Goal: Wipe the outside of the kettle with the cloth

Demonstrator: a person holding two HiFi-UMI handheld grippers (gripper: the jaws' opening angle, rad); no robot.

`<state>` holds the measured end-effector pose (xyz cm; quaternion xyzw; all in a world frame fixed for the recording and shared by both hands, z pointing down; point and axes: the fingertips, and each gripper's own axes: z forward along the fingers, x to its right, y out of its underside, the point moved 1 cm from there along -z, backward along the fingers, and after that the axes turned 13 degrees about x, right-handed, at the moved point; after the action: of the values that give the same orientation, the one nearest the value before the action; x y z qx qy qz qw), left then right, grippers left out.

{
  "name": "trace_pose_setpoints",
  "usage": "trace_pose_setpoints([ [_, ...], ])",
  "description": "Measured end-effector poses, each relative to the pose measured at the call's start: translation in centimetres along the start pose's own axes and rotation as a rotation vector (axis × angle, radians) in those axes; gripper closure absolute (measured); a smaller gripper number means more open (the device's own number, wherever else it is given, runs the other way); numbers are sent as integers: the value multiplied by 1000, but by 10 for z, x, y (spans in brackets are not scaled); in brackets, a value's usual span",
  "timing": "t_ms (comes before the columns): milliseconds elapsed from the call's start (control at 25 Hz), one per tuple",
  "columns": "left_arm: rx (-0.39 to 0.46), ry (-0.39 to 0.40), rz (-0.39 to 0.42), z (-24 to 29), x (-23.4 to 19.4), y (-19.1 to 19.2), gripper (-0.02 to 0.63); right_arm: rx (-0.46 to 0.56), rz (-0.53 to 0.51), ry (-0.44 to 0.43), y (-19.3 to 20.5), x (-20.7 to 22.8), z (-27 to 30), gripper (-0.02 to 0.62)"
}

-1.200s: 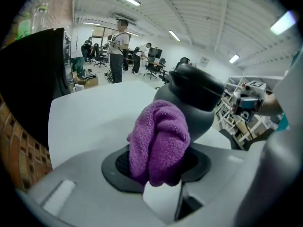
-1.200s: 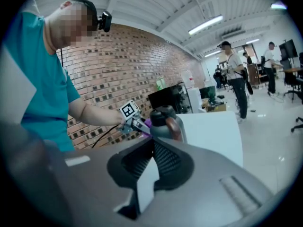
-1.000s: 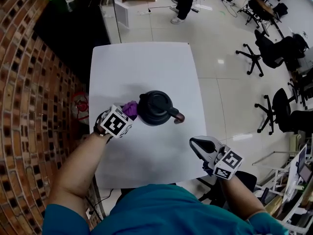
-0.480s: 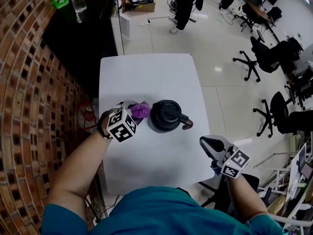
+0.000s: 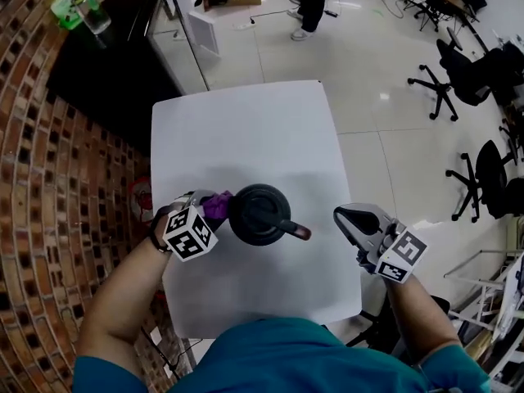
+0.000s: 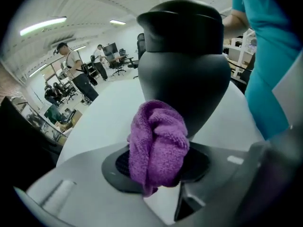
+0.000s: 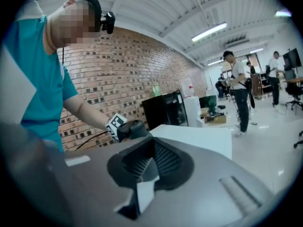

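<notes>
The white desk point(image 5: 246, 129) is being used for one thing only. The dark kettle point(image 5: 258, 214) is being left upright on it, just ahead of the left fingers, with its handle point(image 5: 296, 232) pointed toward the right fingers. The left gripper point(image 5: 209, 209) is being held at the kettle's side. Its fingers are being kept pinched on the purple cloth point(image 5: 218, 205), which is bunched into a wad between them. In the left gripper view, that wad is being pressed against the kettle's lower wall. The right gripper point(image 5: 339, 215) is being held off beyond the handle, clear of it, and its fingers are pressed together on nothing.

Half a second earlier the cloth was just beside the kettle. Now it is being pushed onto the wall, so a wiping stroke is judged to be under way on that one side. The rest of the outside is judged to be still unwiped. As before, the kettle is not being steadied by the right fingers, so it may be shoved along the desk.
</notes>
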<state>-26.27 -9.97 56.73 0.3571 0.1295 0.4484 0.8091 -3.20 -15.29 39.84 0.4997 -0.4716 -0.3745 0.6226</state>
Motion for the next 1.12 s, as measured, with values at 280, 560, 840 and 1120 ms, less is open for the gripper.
trace_pose_setpoints([
  [280, 83, 53, 333, -31, -61, -63, 436, 3, 6, -31, 2, 18, 10, 591],
  [560, 21, 347, 582, -5, -38, -72, 436, -10, 43, -37, 18, 36, 26, 591],
  [840, -76, 507, 612, 30, -21, -14, 436, -5, 75, -45, 34, 48, 40, 591],
  [1120, -120, 512, 709, 16, -73, -47, 435, 54, 89, -23, 28, 58, 26, 591],
])
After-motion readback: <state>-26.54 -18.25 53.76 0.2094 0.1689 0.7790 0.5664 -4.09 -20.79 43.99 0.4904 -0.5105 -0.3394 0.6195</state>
